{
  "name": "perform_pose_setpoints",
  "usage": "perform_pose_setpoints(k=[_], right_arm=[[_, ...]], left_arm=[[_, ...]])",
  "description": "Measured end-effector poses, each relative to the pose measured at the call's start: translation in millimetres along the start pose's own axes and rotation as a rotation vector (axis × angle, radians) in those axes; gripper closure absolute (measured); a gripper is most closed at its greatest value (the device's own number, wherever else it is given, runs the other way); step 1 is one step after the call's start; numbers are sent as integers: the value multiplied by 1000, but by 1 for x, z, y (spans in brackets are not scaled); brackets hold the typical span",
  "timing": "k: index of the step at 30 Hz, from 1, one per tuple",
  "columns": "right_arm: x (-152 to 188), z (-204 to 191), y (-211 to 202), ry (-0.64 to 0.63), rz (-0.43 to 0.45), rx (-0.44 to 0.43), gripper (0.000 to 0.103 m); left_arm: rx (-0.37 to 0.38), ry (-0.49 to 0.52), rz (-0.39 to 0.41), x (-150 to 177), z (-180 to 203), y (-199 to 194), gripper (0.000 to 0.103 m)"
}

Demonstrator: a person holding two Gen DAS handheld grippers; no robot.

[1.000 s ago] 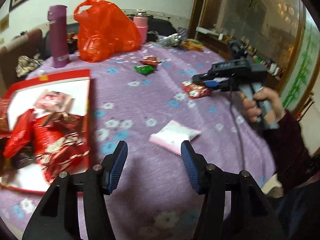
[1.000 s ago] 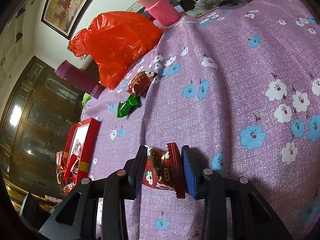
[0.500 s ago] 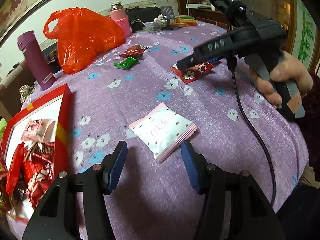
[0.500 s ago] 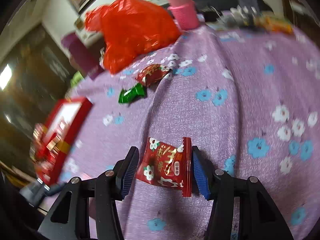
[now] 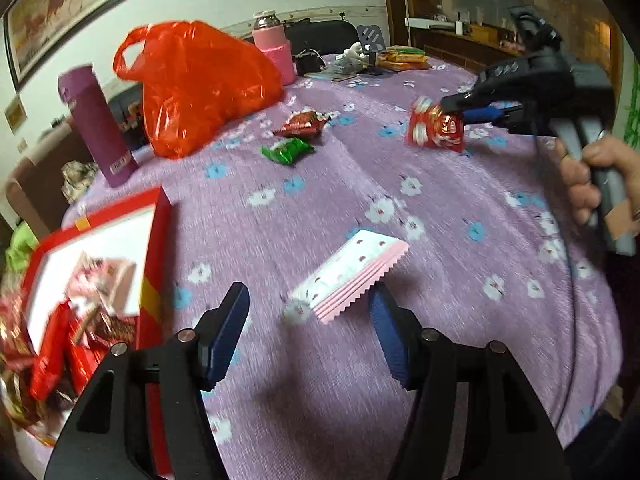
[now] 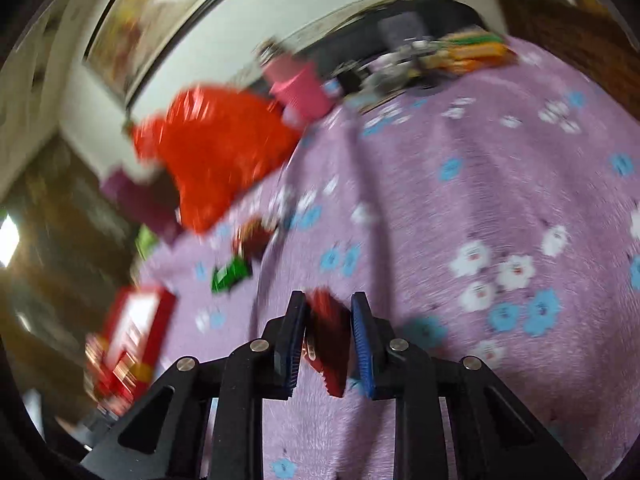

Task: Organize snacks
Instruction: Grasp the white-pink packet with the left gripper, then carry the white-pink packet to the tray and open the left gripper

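We log the right gripper [image 6: 326, 334] clenched on a red snack [image 6: 330, 340], left gripper [image 5: 310, 332] opening around the pink packet [image 5: 348, 276]; box [image 5: 156, 240] at 9 o'clock seems part-filled, two candies remain at 12.

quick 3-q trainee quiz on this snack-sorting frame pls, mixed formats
1. True or false: the right gripper is shut on the red snack packet.
2. The pink-and-white packet lies: A) in the red box; B) on the purple tablecloth ahead of the left gripper, whose jaws are opening; C) in the orange bag.
3. Fill in: the loose packet beside the dark red one, near the orange bag, is ____.

Key: 1 true; 2 B; 3 green.
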State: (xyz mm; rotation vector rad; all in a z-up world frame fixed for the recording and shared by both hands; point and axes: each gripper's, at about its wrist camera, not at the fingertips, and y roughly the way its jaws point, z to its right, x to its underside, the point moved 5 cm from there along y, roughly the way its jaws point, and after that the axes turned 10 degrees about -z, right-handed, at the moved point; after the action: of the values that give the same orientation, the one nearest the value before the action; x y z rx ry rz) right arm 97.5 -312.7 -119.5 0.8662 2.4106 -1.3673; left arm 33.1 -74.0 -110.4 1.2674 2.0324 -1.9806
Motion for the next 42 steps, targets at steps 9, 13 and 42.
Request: perform_pose_setpoints(k=[9,13,42], right_arm=[[-12,58,-31,291,108,-177,80],[-12,61,-24,315,67,-200,80],[0,47,15,276,-89,-147,77]], left_arm=[[-31,22,-8,-15,7,10,42],[-38,42,-16,-15,12,18,42],[132,-163,-116,-24,-24,44,59]])
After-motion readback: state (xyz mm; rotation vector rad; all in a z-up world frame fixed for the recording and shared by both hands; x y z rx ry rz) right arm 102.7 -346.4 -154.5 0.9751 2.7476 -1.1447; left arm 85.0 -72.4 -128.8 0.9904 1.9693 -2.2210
